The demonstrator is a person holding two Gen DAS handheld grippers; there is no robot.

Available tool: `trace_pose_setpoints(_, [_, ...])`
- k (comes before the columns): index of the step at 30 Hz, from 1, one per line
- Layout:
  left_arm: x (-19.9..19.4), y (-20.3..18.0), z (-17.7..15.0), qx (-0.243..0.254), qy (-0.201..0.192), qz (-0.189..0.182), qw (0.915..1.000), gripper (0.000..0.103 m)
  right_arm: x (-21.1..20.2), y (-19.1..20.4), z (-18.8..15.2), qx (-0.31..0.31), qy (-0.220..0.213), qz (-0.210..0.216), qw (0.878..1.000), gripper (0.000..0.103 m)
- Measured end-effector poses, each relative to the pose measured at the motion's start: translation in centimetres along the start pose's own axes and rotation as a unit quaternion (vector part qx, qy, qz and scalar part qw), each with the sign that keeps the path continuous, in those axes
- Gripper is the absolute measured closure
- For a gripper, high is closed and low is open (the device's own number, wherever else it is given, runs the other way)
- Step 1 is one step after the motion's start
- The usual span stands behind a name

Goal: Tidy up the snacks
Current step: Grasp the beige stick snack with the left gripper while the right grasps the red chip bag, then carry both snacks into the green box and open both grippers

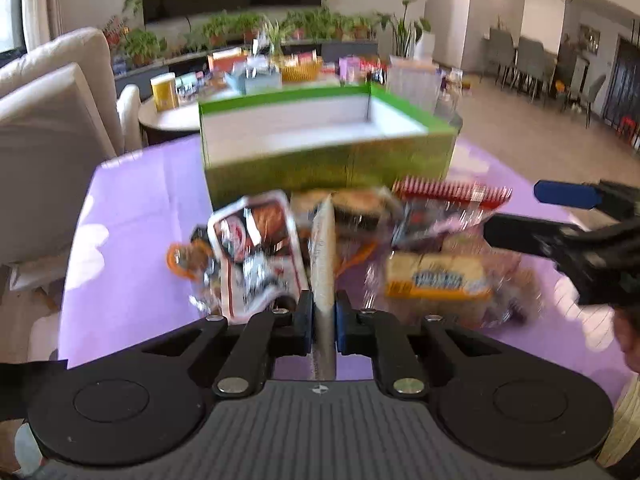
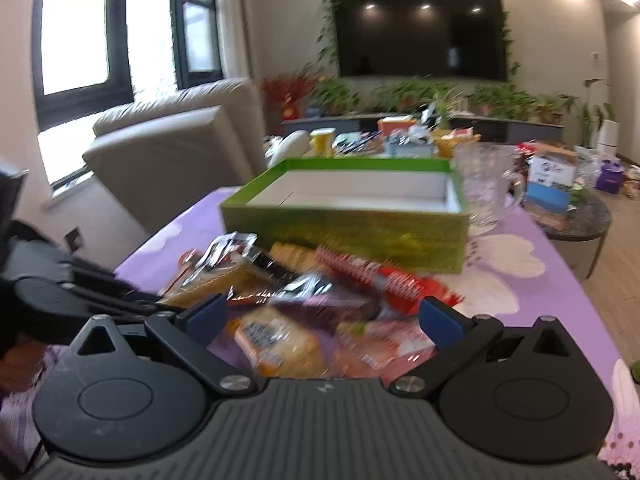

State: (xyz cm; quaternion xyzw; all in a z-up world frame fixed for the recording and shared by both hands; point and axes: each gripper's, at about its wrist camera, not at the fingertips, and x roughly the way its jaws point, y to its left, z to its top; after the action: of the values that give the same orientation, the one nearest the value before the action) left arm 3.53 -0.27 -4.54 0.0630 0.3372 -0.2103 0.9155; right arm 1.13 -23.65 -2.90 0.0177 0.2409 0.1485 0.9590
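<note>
With left gripper (image 1: 323,316) jaws pinched on thin packet (image 1: 322,256) edge, could slip mid-lift toward green box (image 1: 328,160); right gripper (image 2: 322,316) jaws half-open, empty.

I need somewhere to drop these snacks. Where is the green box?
In both wrist views the green box sits open on the purple tablecloth, just behind the snack pile; a glass mug stands at its right end.

One green box (image 2: 348,236), one glass mug (image 2: 486,184), two tools (image 2: 320,320)
</note>
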Motion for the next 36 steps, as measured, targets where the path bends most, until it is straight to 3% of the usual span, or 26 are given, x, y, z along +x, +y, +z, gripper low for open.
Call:
trace_pose_setpoints(4, [-1.8,-0.1,1.0,-0.018,-0.036,-0.016,0.9991,0.093,0.1,-1.5,1.8,0.041,-0.022,-0.03,0.998,0.047])
trace_pose_setpoints(7, [-2.3,0.0,1.6,-0.025,-0.053,-0.017,0.9982,0.093,1.7,-2.7,3.5,0.084,-0.004,-0.071,0.994,0.047])
trace_pose_setpoints(10, [-2.1,0.3,1.8,-0.029,-0.051,-0.005,0.9983,0.093,4.6,-3.4,4.8,0.127,0.05,-0.104,0.985,0.047])
trace_pose_setpoints(13, [-1.9,1.0,1.8,-0.042,-0.046,0.007,0.998,0.093,7.8,-3.9,5.6,0.171,0.112,-0.101,0.974,0.047])
trace_pose_setpoints(15, [-1.9,1.6,1.7,-0.05,-0.047,0.014,0.9976,0.093,9.7,-4.6,5.7,0.226,0.158,-0.095,0.956,0.047])
trace_pose_setpoints(18, [-1.6,2.4,1.7,-0.062,-0.041,0.018,0.997,0.093,11.0,-5.5,5.3,0.316,0.193,-0.097,0.924,0.047])
trace_pose_setpoints(20, [-1.3,2.7,1.7,-0.065,-0.038,0.018,0.997,0.093,11.5,-5.4,5.6,0.332,0.202,-0.115,0.914,0.047])
trace_pose_setpoints(27, [-1.2,2.5,1.8,-0.058,-0.038,0.006,0.9976,0.093,12.7,-4.2,5.4,0.293,0.235,-0.125,0.918,0.049])
trace_pose_setpoints(28, [-1.1,2.5,1.9,-0.057,-0.037,0.006,0.9977,0.093,12.4,-4.1,5.5,0.284,0.232,-0.125,0.922,0.057])
trace_pose_setpoints(33, [-1.1,2.6,1.8,-0.061,-0.036,0.008,0.9974,0.093,10.8,-3.3,5.1,0.214,0.206,-0.113,0.948,0.074])
trace_pose_setpoints(36, [-1.4,2.5,1.8,-0.059,-0.038,0.009,0.9975,0.093,9.3,-3.2,4.9,0.202,0.185,-0.093,0.957,0.074])
